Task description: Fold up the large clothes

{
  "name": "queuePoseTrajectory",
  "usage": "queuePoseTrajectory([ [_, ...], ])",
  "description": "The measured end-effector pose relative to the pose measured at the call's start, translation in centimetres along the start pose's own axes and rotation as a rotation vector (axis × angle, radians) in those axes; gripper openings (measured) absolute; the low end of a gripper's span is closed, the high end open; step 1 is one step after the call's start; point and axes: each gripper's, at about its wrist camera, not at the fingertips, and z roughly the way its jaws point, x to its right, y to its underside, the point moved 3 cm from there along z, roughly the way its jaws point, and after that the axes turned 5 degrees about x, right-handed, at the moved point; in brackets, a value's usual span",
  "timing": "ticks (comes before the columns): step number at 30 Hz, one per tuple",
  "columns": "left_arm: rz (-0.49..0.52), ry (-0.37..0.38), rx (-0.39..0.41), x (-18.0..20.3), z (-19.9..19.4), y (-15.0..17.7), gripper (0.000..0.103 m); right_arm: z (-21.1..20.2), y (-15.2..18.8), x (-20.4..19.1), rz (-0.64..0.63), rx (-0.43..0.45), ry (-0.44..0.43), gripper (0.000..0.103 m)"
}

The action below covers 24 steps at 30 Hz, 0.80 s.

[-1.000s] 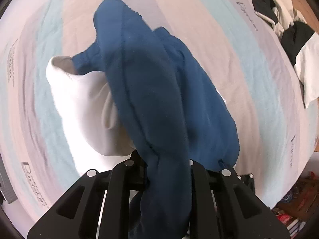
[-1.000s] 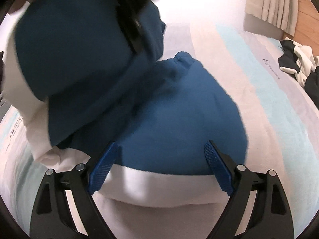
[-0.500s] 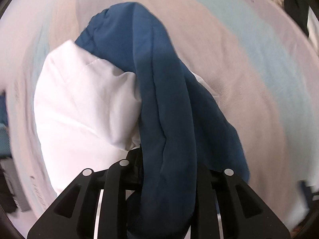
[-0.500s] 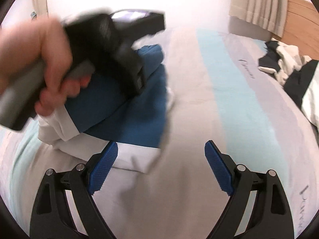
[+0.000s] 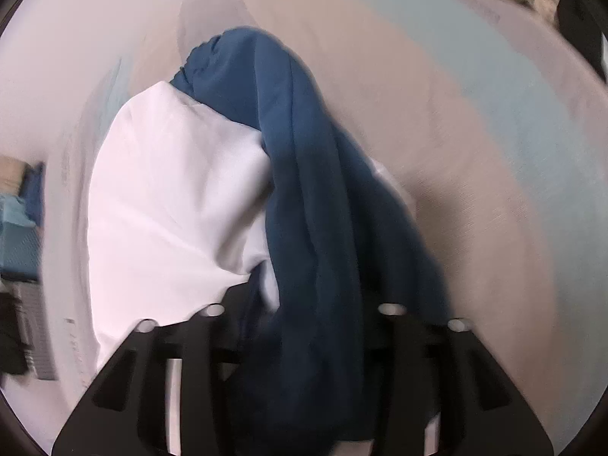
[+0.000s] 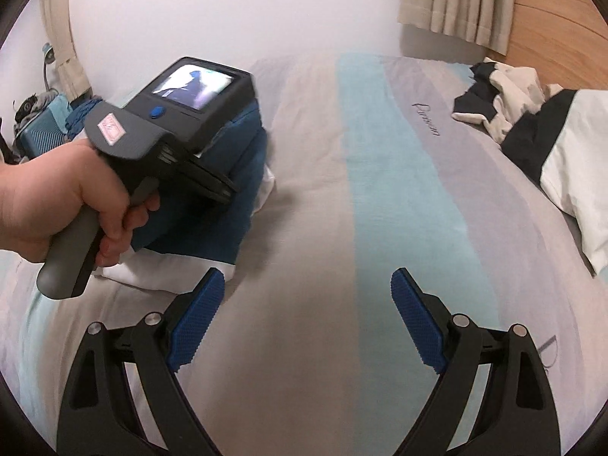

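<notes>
Lowered onto the bed [image 6: 380, 228], the blue-and-white garment [image 5: 304, 197] now rests folded; my left hand-held gripper [image 5: 304, 342] is opening, blue fabric still between its jaws; my right hand-held gripper [image 6: 304, 315] has withdrawn, open and empty; fold apparently complete.

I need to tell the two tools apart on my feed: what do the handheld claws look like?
The right claw has black triangular cut-out arms, silver pivot bolts and ribbed blue pads. The left claw has the same black arms and silver bolts; its pads are hidden by cloth. From the right camera, its black box body carries a small screen, a blue button and a grey pistol handle. No sleeve shows.
</notes>
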Motion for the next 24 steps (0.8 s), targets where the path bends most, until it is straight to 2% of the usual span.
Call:
queuePoseTrajectory([
  [2, 0.003, 0.061, 0.043, 0.7, -1.4, -0.4, 0.092, -0.4, 0.0, 0.8, 0.018, -0.002, 0.005, 0.086],
  [3, 0.02, 0.093, 0.072, 1.3, -2.4, -0.5, 0.096, -0.7, -0.1, 1.2, 0.026, -0.001, 0.01, 0.086],
  [5, 0.01, 0.145, 0.091, 1.8, -3.3, -0.7, 0.097, -1.3, -0.3, 2.0, 0.041, -0.004, 0.015, 0.086],
  [8, -0.029, 0.248, 0.07, 1.0, -4.2, -1.0, 0.097, -2.2, -1.1, 3.0, 0.067, 0.006, 0.018, 0.086],
  [10, -0.03, 0.274, 0.087, 0.2, -6.0, -1.3, 0.097, -2.9, -2.1, 3.4, 0.074, 0.016, 0.016, 0.086],
  [12, -0.021, 0.285, 0.105, 1.0, -8.5, -1.7, 0.097, -3.3, -3.5, 3.5, 0.065, 0.031, 0.02, 0.088],
  [15, -0.003, 0.282, 0.141, -0.9, -10.8, -2.3, 0.097, -3.1, -5.7, 2.6, 0.041, 0.042, 0.012, 0.089],
  [20, -0.03, 0.243, 0.176, -7.2, -12.2, -1.9, 0.097, -0.4, -9.6, -1.3, 0.002, 0.046, -0.041, 0.093],
  [24, -0.095, 0.238, 0.171, -15.4, -9.9, -1.4, 0.097, 3.7, -12.0, -4.8, 0.028, -0.019, -0.123, 0.096],
])
